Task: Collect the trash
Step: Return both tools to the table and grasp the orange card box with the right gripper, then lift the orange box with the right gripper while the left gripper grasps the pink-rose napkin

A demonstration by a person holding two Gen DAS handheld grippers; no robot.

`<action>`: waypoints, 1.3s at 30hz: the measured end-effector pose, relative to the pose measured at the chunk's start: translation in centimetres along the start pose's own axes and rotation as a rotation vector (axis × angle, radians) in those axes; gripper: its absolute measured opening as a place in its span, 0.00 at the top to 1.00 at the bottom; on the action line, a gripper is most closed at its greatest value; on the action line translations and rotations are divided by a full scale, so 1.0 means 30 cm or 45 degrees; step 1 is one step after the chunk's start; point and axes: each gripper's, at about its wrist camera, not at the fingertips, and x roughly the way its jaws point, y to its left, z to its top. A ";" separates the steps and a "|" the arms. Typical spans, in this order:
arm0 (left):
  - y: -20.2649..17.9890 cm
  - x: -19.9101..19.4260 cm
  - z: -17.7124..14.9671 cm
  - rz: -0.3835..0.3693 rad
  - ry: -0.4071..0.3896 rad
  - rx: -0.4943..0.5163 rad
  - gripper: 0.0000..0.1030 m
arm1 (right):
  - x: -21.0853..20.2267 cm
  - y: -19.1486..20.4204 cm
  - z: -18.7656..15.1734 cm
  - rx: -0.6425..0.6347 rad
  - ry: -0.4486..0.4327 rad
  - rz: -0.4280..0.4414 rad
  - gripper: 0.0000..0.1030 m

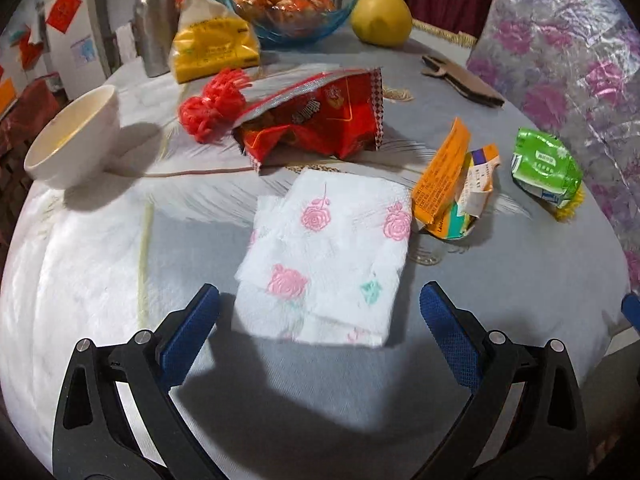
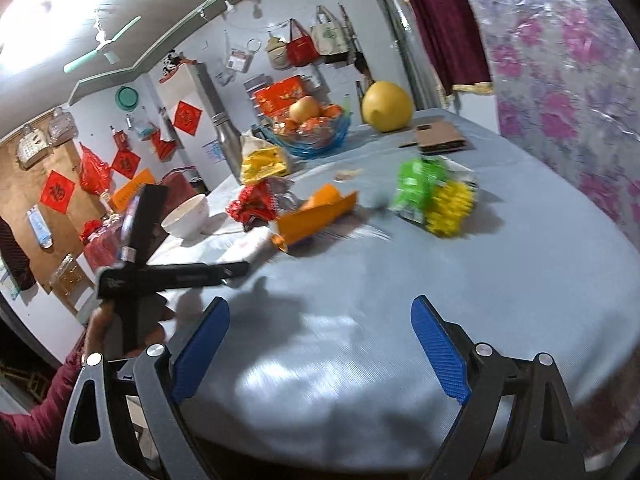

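Both grippers, left (image 1: 319, 306) and right (image 2: 320, 318), hung wide open w/ nothing held. Napkin (image 1: 328, 256) lay just ahead between left's pads, prob. lined up for first pick; wrappers (image 1: 452, 184) lay further ahead-right.

One napkin (image 1: 326, 256), one bowl (image 1: 74, 136), three wrappers: red (image 1: 312, 116), orange (image 1: 442, 174), green (image 1: 546, 162).

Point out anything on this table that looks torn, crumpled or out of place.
The red snack bag lies torn open on its side mid-table. Beside it sit a crumpled orange wrapper, a squashed green packet and a loose floral napkin. Nothing looks spilled.
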 end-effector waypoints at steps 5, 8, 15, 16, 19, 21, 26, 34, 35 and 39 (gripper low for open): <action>-0.006 0.030 0.007 0.012 0.008 0.135 0.05 | 0.122 0.061 0.080 -0.017 0.039 0.044 0.12; 0.009 0.032 0.009 -0.033 0.005 0.179 0.06 | 0.216 0.073 0.136 0.006 0.079 0.041 0.12; 0.005 0.028 0.010 -0.030 -0.001 0.174 0.06 | 0.484 0.096 0.248 0.103 0.238 -0.017 0.12; 0.006 0.028 0.009 -0.034 -0.002 0.175 0.06 | 0.512 0.100 0.255 0.104 0.257 -0.042 0.12; 0.011 0.024 0.010 -0.052 -0.009 0.164 0.06 | 0.591 0.099 0.278 0.100 0.299 -0.136 0.13; 0.016 0.022 0.011 -0.064 -0.013 0.156 0.06 | 0.633 0.084 0.284 0.115 0.329 -0.163 0.23; 0.026 0.017 0.011 -0.097 -0.023 0.134 0.06 | 0.661 0.064 0.289 0.051 0.362 -0.230 0.51; 0.023 0.019 0.011 -0.089 -0.021 0.141 0.06 | 0.475 0.066 0.234 -0.025 0.246 -0.086 0.58; 0.021 0.019 0.009 -0.083 -0.019 0.145 0.06 | 0.442 0.075 0.218 -0.048 0.226 -0.080 0.58; 0.003 0.026 0.007 -0.043 -0.005 0.177 0.06 | 0.339 0.102 0.152 -0.131 0.193 -0.075 0.58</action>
